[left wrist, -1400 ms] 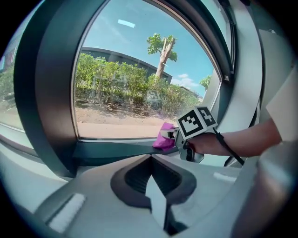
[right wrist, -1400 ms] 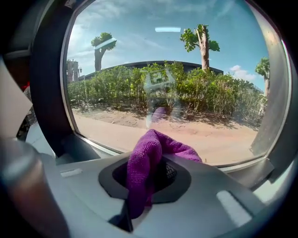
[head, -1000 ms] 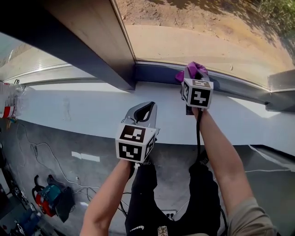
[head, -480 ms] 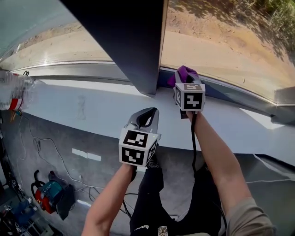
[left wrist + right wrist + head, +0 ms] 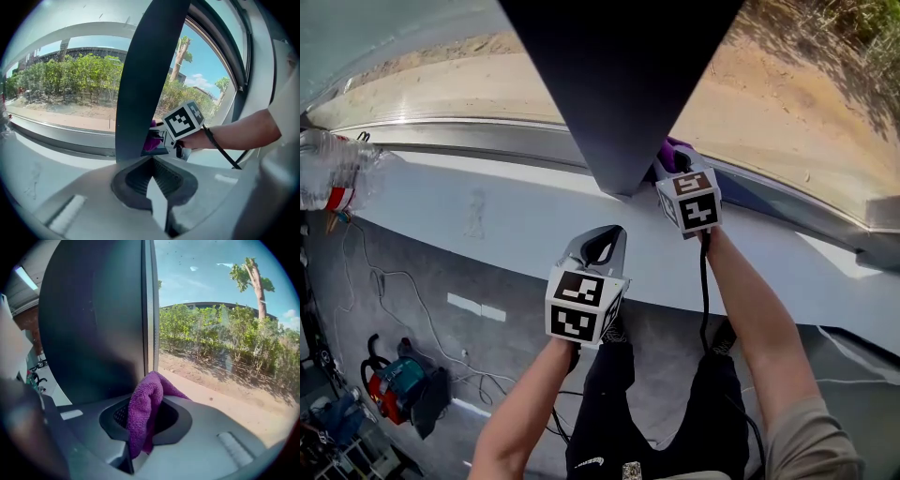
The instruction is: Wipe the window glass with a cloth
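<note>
My right gripper (image 5: 675,167) is shut on a purple cloth (image 5: 672,148) and holds it at the bottom left corner of the right window glass (image 5: 787,94), right beside the dark window post (image 5: 619,84). In the right gripper view the cloth (image 5: 147,399) bunches up out of the jaws, with the glass (image 5: 225,333) just ahead. My left gripper (image 5: 598,246) hangs lower over the white sill (image 5: 487,216), shut with nothing in it. The left gripper view shows the right gripper (image 5: 183,122) and the cloth (image 5: 151,140) beyond the post (image 5: 140,79).
A second pane (image 5: 412,66) lies left of the post. A clear plastic bottle (image 5: 328,178) stands at the sill's far left. On the floor below are cables and a teal power tool (image 5: 394,389). The person's legs are under the sill's edge.
The right gripper has slid left along the bottom of the glass with the cloth, up to the post. The view has swung, so the post fills more of it. The left gripper has barely moved.
</note>
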The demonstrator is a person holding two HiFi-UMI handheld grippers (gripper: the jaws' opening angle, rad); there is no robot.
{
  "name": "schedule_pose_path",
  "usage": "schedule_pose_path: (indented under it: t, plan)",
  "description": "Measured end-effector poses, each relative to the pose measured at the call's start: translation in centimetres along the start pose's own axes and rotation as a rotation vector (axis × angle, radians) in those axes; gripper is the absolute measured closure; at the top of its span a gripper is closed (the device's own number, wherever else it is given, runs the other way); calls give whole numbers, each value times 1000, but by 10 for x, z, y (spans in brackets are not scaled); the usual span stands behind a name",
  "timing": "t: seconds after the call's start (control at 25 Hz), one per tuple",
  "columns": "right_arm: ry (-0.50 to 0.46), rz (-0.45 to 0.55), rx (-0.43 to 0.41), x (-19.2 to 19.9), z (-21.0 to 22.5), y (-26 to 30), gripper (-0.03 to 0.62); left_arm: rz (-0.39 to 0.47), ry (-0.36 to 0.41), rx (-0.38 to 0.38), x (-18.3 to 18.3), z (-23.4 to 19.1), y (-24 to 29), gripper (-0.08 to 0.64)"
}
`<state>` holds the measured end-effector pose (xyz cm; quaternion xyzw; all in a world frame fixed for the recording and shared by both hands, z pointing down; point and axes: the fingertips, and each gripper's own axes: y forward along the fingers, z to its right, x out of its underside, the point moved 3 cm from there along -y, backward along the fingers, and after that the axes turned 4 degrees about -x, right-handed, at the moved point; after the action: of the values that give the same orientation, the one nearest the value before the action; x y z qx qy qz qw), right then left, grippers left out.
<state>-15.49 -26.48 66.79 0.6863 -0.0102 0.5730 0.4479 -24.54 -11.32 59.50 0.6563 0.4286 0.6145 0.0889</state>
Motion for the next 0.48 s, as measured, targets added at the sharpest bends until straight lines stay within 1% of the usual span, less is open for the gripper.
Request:
schedule_pose_path:
  t: [0.12, 0.2, 0.36, 0.48]
  plan:
    - [-73, 4, -70, -1, -4, 4, 514, 2, -9, -16, 1, -1, 0, 560]
    - [-98, 12, -105, -1, -5, 6, 515, 5, -12, -32, 0, -2, 0, 560]
    - [-117, 31, -159, -1, -6, 4, 515, 18, -18, -68, -5, 1, -1, 560]
    - [-122, 70, -205, -10, -9, -9, 514, 32, -34, -88, -10, 13, -2, 560]
